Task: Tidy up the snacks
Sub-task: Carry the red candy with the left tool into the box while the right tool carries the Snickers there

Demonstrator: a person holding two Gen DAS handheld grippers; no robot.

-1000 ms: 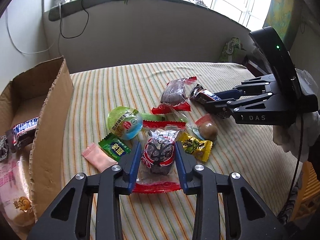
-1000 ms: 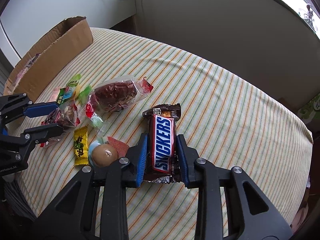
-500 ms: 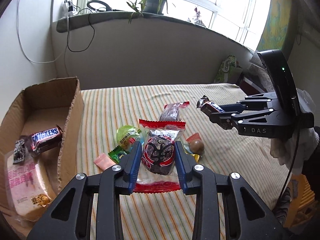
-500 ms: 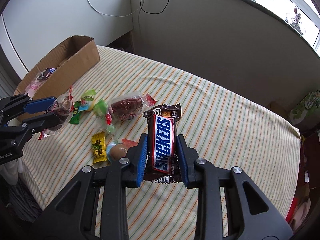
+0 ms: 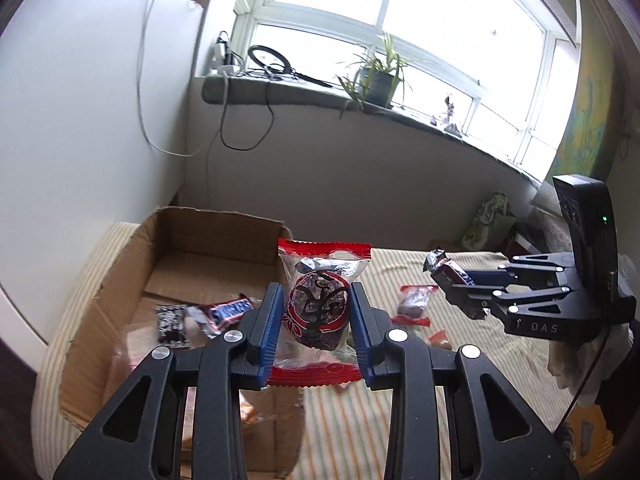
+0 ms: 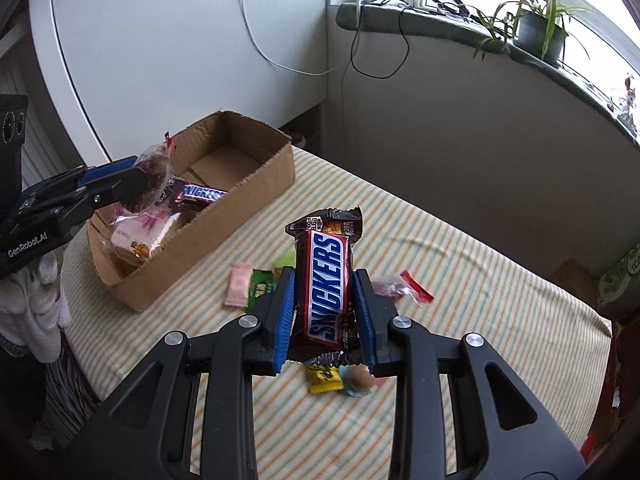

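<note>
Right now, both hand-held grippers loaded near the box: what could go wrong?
1. The left hand-held gripper pinches only the loose clear wrapper of the dark pastry packet; it may slip before clearing the cardboard box wall.
2. The Snickers bar in the right hand-held gripper sticks out far; it could snag the box rim.

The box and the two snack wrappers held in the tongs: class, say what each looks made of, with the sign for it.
Box: brown corrugated cardboard, matte; rough, torn-looking edges.
Snack packet in the left tongs: thin clear film, probably plastic, glossy, with red sealed ends.
Snickers bar in the right tongs: shiny printed wrapper with crimped ends, likely plastic or foil film.
</note>
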